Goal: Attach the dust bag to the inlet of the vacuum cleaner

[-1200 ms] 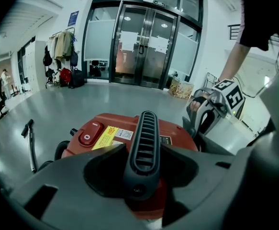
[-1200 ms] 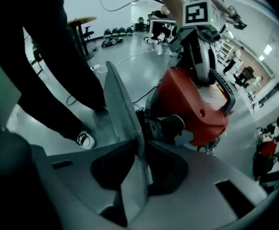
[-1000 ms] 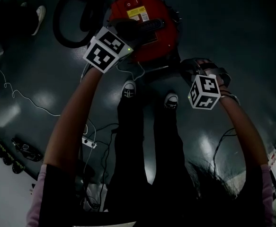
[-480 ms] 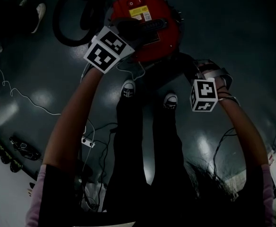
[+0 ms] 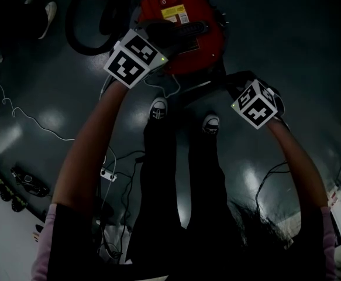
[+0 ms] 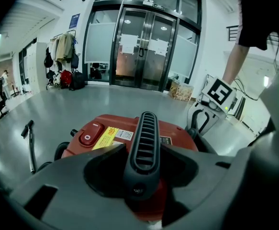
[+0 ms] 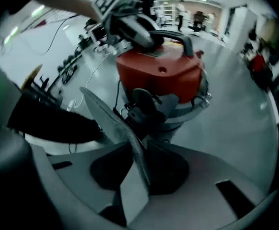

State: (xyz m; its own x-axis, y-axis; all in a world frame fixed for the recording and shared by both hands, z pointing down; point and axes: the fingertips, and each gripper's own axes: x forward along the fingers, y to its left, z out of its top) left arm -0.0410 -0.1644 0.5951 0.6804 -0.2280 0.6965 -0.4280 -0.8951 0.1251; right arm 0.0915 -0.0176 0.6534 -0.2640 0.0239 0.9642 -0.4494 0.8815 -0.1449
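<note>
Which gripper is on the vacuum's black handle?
The left gripper: its jaws clamp the black handle on the red vacuum. The right gripper, jaws having just opened slightly, pinches a flat grey sheet instead.

Red, round vacuum cleaner (image 5: 182, 34) with a grey lower drum, upright on the dark glossy floor (image 5: 287, 51). Black ribbed carrying handle (image 6: 145, 147) across the red lid, next to a yellow label (image 6: 106, 137) and a red switch (image 6: 87, 138). Dark inlet fitting (image 7: 146, 104) on the side, below the lid. Thin, flat grey dust bag (image 7: 111, 121), edge-on and tilted, just before the inlet; touching or apart, not possible to tell.
</note>
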